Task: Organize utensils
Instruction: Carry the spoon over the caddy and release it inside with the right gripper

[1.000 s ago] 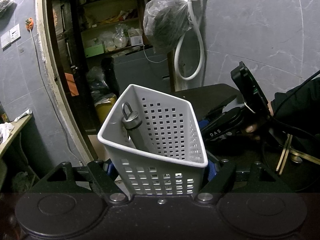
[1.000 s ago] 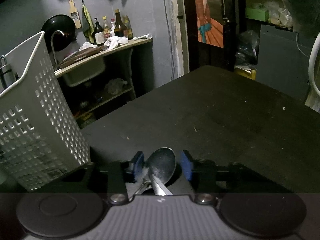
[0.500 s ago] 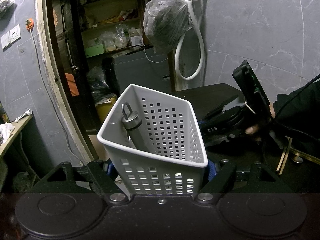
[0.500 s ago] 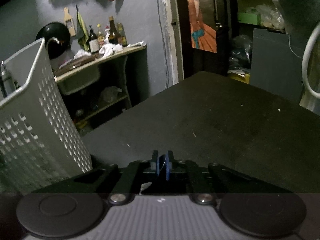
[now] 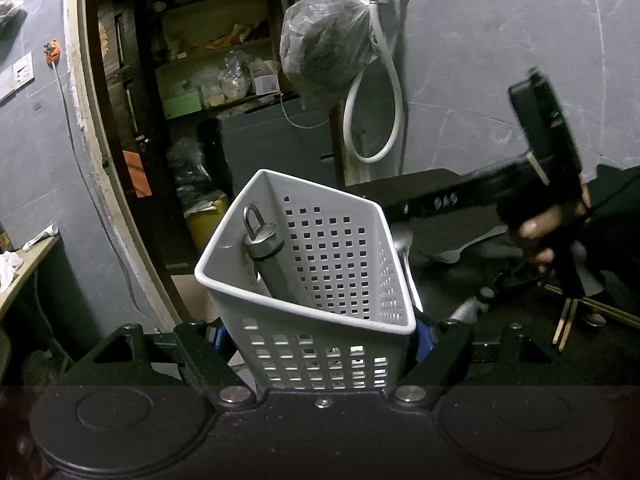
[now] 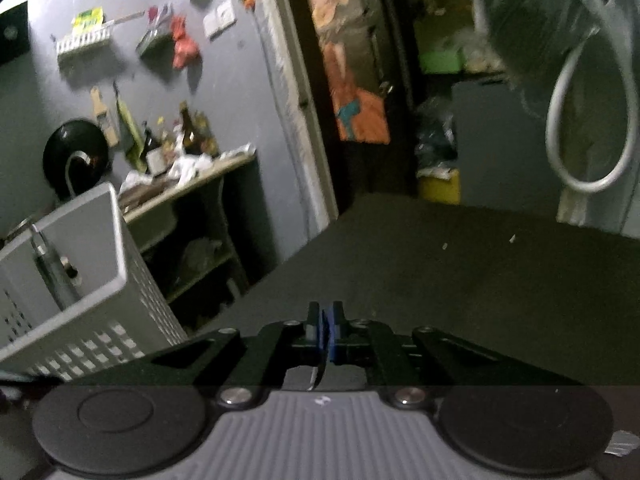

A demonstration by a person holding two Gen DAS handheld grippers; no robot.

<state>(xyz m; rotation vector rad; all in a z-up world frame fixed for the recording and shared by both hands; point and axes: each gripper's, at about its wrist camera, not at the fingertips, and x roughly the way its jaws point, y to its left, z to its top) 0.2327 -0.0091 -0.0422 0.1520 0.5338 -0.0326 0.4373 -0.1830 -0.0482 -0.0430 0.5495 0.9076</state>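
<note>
The right tongs have just closed on a spoon and lifted it off the worktop, ready for the white perforated basket gripped upright in the left tongs alongside.

the basket sits at frame centre with a metal tool inside; to its right, a fork lies on the bench.
</note>
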